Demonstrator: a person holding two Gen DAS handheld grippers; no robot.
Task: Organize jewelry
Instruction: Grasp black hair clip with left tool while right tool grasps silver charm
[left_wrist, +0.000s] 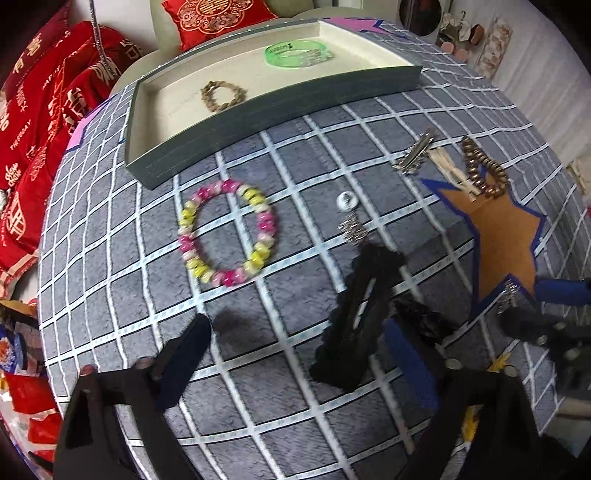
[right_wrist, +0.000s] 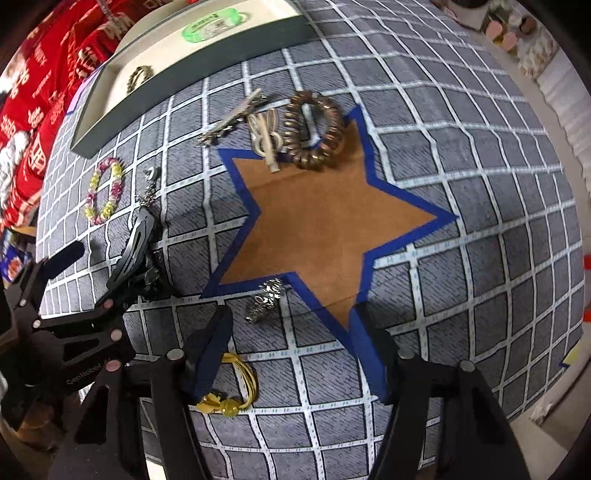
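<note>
Hovering over the grid-patterned worktop (left_wrist: 258, 406), the left claw (left_wrist: 295, 354) stands spread wide with nothing gripped; the black hair clip (left_wrist: 354, 314) lies inside its span, close to the blue finger pad (left_wrist: 410, 365) at 3 o'clock, which suggests this clip is its pick. The right claw (right_wrist: 291, 350) hangs partly open and empty, its fingers bracketing the small silver earring (right_wrist: 266, 299) at 12 o'clock, with a yellow cord bracelet (right_wrist: 232, 391) lying beside its left finger.

Sorting looks under way, since one grey tray (left_wrist: 266, 107) at 12 o'clock already holds two pieces: one green bangle (left_wrist: 295, 53) and one brown bead bracelet (left_wrist: 221, 94).

Loose pieces I count: one pink-and-yellow bead bracelet (left_wrist: 227, 232), one silver pendant with a round disc (left_wrist: 349, 214), one silver hair clip (right_wrist: 236, 118), one cream clip (right_wrist: 266, 136) and one bronze coil hair tie (right_wrist: 314, 129), the last two overlapping the orange star's (right_wrist: 314, 221) 12 o'clock edge.
</note>
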